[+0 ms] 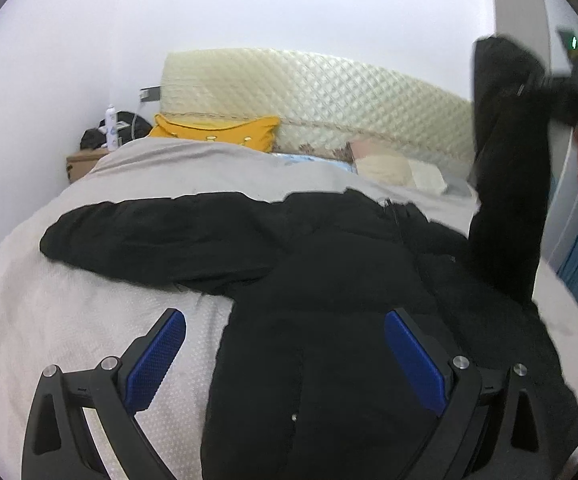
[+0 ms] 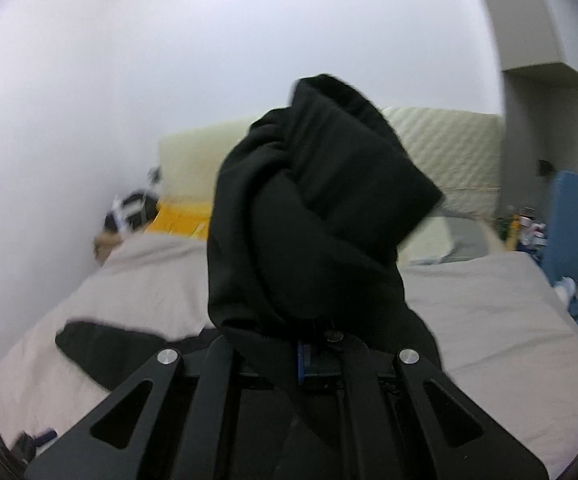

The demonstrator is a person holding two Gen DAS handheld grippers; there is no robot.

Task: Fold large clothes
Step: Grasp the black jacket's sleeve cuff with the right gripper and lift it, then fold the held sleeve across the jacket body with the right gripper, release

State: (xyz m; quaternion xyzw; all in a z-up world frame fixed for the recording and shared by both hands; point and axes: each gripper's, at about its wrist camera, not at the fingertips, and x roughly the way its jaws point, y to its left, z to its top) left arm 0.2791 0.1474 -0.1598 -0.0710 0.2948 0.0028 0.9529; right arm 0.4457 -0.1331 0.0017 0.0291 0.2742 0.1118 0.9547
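Observation:
A large black jacket (image 1: pixel 329 264) lies spread on the bed, one sleeve (image 1: pixel 149 232) stretched out to the left. My left gripper (image 1: pixel 285 344) is open and empty, its blue pads low over the jacket's left edge. My right gripper (image 2: pixel 309 348) is shut on the jacket's other sleeve (image 2: pixel 313 216) and holds it lifted high above the bed. In the left wrist view that raised sleeve (image 1: pixel 509 168) hangs at the right, with the right gripper (image 1: pixel 569 88) at its top.
The bed has a beige cover (image 1: pixel 69 320), a quilted cream headboard (image 1: pixel 329 92), a yellow pillow (image 1: pixel 217 130) and light pillows (image 1: pixel 389 168). A nightstand with a bottle (image 1: pixel 109 128) stands at the back left. Blue items and clutter (image 2: pixel 569 220) sit right of the bed.

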